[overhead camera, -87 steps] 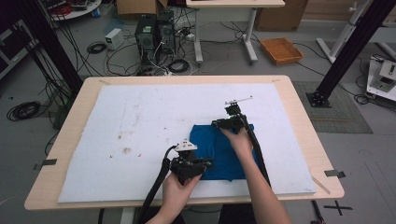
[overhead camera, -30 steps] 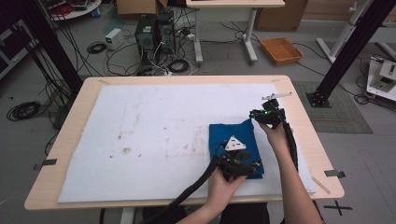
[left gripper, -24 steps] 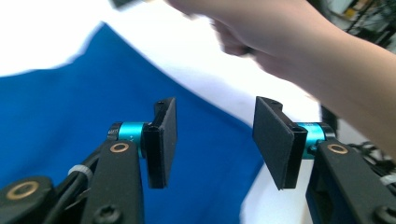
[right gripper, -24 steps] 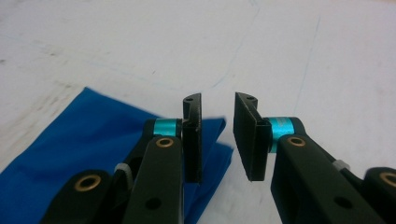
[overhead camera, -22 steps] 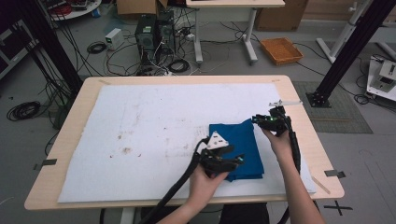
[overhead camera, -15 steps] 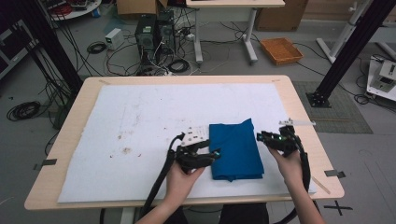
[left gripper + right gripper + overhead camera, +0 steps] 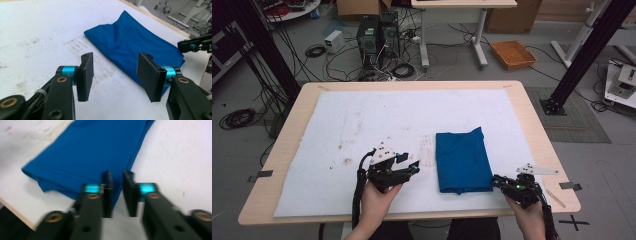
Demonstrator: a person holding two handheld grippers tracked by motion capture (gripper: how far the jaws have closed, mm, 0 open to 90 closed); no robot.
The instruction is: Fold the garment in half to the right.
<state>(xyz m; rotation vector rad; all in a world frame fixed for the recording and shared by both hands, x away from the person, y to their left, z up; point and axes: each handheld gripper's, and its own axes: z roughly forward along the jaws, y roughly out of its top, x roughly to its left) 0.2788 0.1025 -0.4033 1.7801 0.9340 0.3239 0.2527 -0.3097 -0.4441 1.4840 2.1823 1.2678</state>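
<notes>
Black grippers [image 7: 414,168] [image 7: 496,181], folded blue cloth [image 7: 462,159]

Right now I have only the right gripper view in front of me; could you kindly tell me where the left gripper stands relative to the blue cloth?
Observer: In the high view the left gripper is over the white mat, to the left of the blue cloth and apart from it.
Operator: Thank you. Are its fingers open?
Observer: Yes. The left gripper view shows its fingers wide apart with nothing between them, pointing toward the cloth's long edge.
Operator: And how does the whole cloth lie?
Observer: From above it is a folded rectangle, with its long sides running away from the person.
</notes>
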